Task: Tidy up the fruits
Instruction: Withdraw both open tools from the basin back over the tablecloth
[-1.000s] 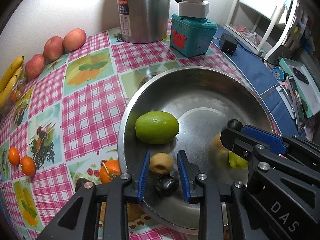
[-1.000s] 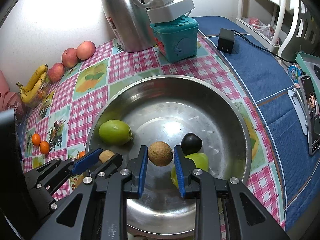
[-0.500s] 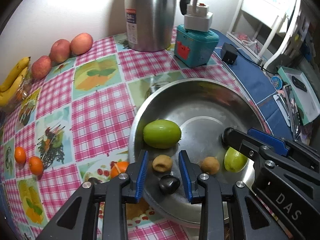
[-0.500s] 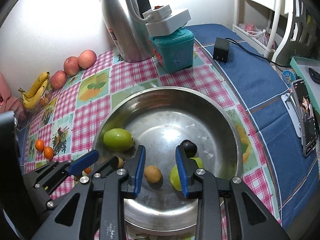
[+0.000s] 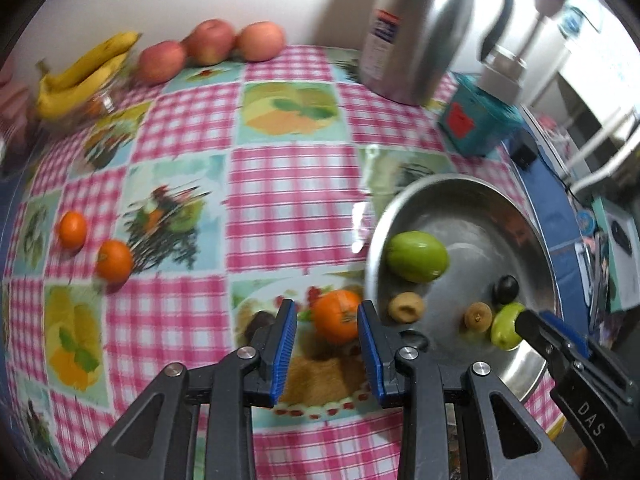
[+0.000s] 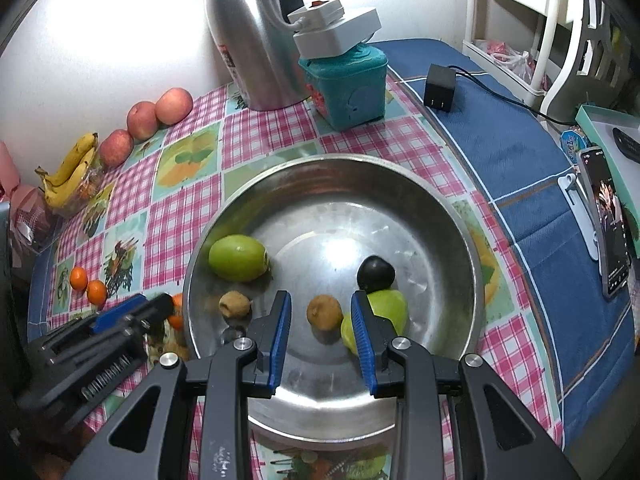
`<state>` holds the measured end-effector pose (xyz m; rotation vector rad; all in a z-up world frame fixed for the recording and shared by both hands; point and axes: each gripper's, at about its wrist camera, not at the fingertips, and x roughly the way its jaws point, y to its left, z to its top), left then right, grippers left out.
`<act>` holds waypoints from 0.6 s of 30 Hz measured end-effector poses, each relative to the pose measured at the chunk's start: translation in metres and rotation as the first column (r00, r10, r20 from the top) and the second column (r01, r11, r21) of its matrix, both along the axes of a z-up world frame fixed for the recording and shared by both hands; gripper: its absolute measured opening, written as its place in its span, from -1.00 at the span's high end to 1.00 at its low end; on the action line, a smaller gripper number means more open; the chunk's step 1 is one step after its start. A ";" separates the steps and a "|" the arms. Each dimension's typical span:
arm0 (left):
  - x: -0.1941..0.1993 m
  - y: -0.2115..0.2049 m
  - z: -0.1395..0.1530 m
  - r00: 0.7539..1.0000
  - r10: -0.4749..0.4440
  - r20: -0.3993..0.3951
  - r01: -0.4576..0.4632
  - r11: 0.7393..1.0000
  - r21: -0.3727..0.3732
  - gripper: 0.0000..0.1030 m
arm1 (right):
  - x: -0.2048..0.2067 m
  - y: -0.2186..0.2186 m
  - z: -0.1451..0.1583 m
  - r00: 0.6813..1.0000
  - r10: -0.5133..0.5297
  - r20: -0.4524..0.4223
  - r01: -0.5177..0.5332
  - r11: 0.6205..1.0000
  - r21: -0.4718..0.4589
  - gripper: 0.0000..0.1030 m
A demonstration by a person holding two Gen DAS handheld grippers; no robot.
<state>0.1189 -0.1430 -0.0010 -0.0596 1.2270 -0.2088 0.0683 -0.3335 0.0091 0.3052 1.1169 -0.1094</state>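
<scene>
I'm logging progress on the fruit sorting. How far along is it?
Done: five small fruits lie in the metal bowl. In hand: nothing; the open left claw frames an orange beside the bowl. Left: the tangerines, apples and bananas.

light: bright, wall blown out | left view motion-blurred | right view sharp, glare in bowl (image 6: 340,248) | fisheye edges bent

All I can read from my feed is "DAS" in white capitals on the black body of the right gripper (image 5: 556,340) at the lower right of the left wrist view (the label on the tall steel thermos jug (image 5: 416,28) is too blurred to make out).
</scene>
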 end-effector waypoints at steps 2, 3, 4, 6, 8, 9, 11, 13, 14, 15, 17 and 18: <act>-0.003 0.011 0.000 1.000 0.028 -0.002 -0.028 1.000 0.001 0.33 | -0.003 0.003 0.000 1.000 0.005 -0.006 -0.005 1.000 -0.002 0.39; -0.005 0.018 0.001 0.999 0.044 -0.004 -0.044 0.999 -0.001 0.33 | -0.004 0.004 -0.001 1.000 0.008 -0.009 -0.008 1.000 -0.003 0.39; -0.006 0.022 0.001 0.998 0.057 -0.006 -0.057 0.998 -0.003 0.33 | -0.006 0.006 -0.001 1.000 0.011 -0.013 -0.011 1.000 -0.005 0.39; -0.010 0.032 0.001 0.997 0.081 -0.011 -0.081 0.997 -0.009 0.33 | -0.009 0.010 -0.002 1.000 0.017 -0.019 -0.017 1.000 -0.005 0.39; -0.015 0.039 0.003 0.995 0.095 -0.010 -0.095 0.995 -0.008 0.33 | -0.013 0.014 -0.001 1.000 0.025 -0.020 -0.025 1.000 -0.006 0.39; -0.017 0.042 0.004 0.995 0.099 -0.008 -0.099 0.995 -0.007 0.33 | -0.014 0.015 0.000 0.999 0.026 -0.019 -0.026 1.000 -0.006 0.39; -0.022 0.048 0.007 0.994 0.110 -0.002 -0.110 0.994 -0.008 0.33 | -0.017 0.019 0.002 0.999 0.027 -0.017 -0.027 1.000 -0.005 0.39; -0.026 0.051 0.008 0.993 0.120 0.003 -0.120 0.993 -0.006 0.33 | -0.020 0.023 0.003 0.999 0.027 -0.016 -0.027 1.000 -0.002 0.39; -0.028 0.052 0.008 0.992 0.123 0.004 -0.123 0.992 -0.001 0.33 | -0.021 0.025 0.003 0.999 0.029 -0.017 -0.029 1.000 -0.001 0.39; -0.030 0.052 0.007 0.992 0.125 0.003 -0.125 0.992 0.006 0.33 | -0.023 0.027 0.003 0.999 0.032 -0.018 -0.032 0.999 0.000 0.39; -0.033 0.052 0.005 0.992 0.123 -0.003 -0.123 0.992 0.013 0.33 | -0.023 0.032 0.002 0.999 0.044 -0.026 -0.044 0.999 -0.001 0.39; -0.034 0.052 0.004 0.993 0.122 -0.006 -0.121 0.992 0.015 0.33 | -0.023 0.034 0.001 0.998 0.049 -0.030 -0.049 0.999 -0.003 0.39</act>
